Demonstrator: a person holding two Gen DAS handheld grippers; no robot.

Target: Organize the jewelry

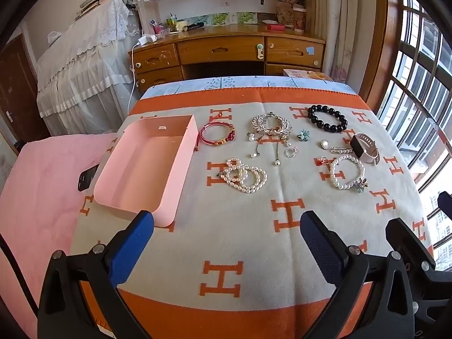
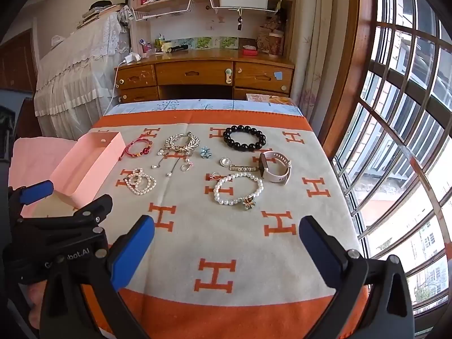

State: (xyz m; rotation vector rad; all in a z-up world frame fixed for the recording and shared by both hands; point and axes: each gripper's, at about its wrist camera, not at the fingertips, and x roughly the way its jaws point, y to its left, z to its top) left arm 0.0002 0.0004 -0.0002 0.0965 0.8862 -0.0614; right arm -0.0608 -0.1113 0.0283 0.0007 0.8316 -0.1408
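Jewelry lies spread on an orange-and-grey blanket (image 1: pixel 248 243): a red cord bracelet (image 1: pixel 217 132), a silver leaf necklace (image 1: pixel 270 130), a black bead bracelet (image 1: pixel 327 118), a pink watch (image 1: pixel 364 147), a coiled pearl strand (image 1: pixel 244 175) and a pearl bracelet with a charm (image 1: pixel 347 172). An empty pink box (image 1: pixel 147 169) stands at their left. My left gripper (image 1: pixel 226 243) hovers open over the blanket's near part, nothing between its fingers. My right gripper (image 2: pixel 226 243) is open too, empty, short of the pearl bracelet (image 2: pixel 238 189). The left gripper (image 2: pixel 65 197) shows beside the pink box (image 2: pixel 87 166).
Small rings, a blue flower brooch (image 1: pixel 303 134) and a pearl clip (image 1: pixel 340 150) lie among the bracelets. A black phone (image 1: pixel 87 176) rests on the pink bedding left of the box. A wooden desk (image 1: pixel 226 50) stands beyond the bed; barred windows (image 2: pixel 395 141) run along the right.
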